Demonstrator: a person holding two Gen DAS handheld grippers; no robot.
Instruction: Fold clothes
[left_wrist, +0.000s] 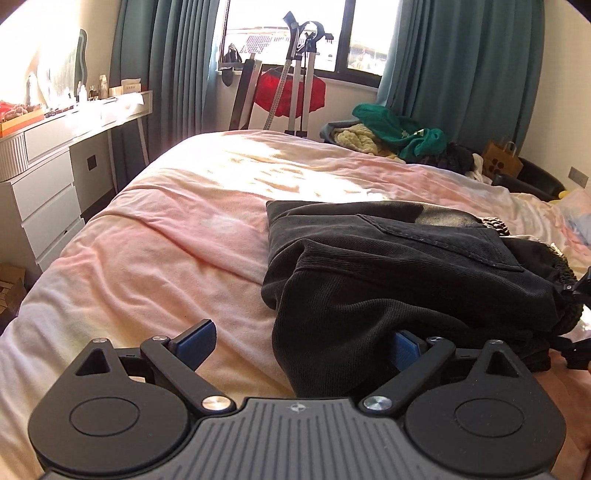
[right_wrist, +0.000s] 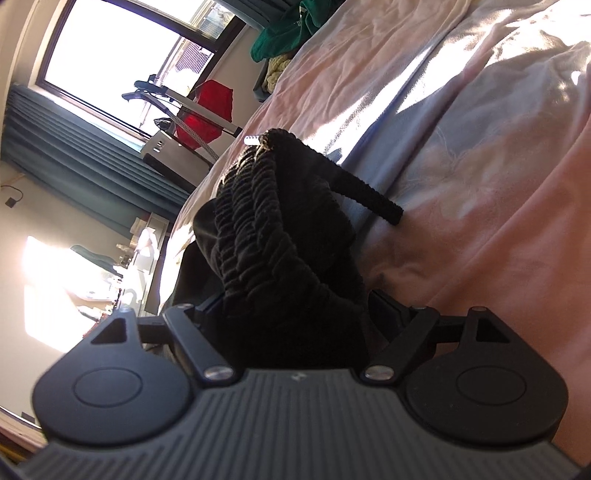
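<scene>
A black ribbed garment (left_wrist: 388, 269) with a stitched pocket lies folded on the pink bedsheet (left_wrist: 166, 258), right of centre. My left gripper (left_wrist: 301, 345) stands open at its near edge. A fold of the cloth hangs between the fingers and covers most of the right blue pad (left_wrist: 404, 345); the left pad (left_wrist: 195, 343) is bare. In the right wrist view the garment's gathered elastic waistband (right_wrist: 258, 229) and drawstring (right_wrist: 369, 195) fill the space between the fingers. My right gripper (right_wrist: 295, 310) is turned sideways and closed around that thick bundle. It shows as black parts (left_wrist: 578, 317) at the garment's right end.
A white dresser and desk (left_wrist: 44, 184) stand left of the bed. A pile of green and yellow clothes (left_wrist: 391, 133) sits at the far right corner, with a paper bag (left_wrist: 502, 158) beside it. A clothes steamer stand with a red item (left_wrist: 291, 88) is by the window.
</scene>
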